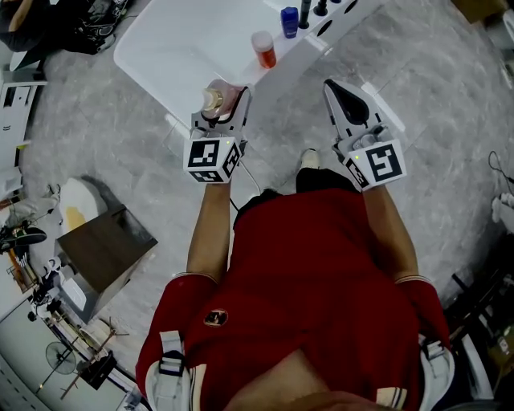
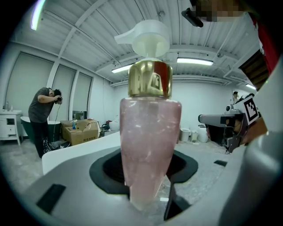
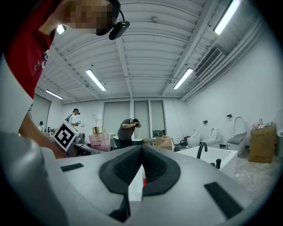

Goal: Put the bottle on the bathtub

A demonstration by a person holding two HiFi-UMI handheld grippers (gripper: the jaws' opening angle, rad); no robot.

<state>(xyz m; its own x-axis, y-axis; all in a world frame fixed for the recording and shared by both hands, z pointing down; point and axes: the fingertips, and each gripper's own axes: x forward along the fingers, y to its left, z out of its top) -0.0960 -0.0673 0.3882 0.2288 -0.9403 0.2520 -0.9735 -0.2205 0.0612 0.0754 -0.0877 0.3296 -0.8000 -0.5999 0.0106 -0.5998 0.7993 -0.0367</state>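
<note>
A pink bottle [image 2: 149,145] with a gold collar and a white pump top stands upright between the jaws of my left gripper [image 2: 148,196], which is shut on it. In the head view the left gripper [image 1: 224,98] holds the bottle [image 1: 214,100] at the near edge of the white bathtub [image 1: 181,56]. My right gripper [image 1: 335,87] hovers to the right over the grey floor, shut with nothing in it. In the right gripper view its jaws [image 3: 141,150] meet, the pink bottle [image 3: 100,140] shows at the left, and the bathtub [image 3: 223,160] with a black tap stands to the right.
A red bottle [image 1: 263,49], a blue bottle [image 1: 289,22] and black tap fittings [image 1: 320,8] stand on the tub's rim. A dark cabinet [image 1: 104,253] sits on the floor to the left. A person [image 2: 43,118] stands by cardboard boxes [image 2: 80,131]. Toilets [image 3: 215,135] line the far wall.
</note>
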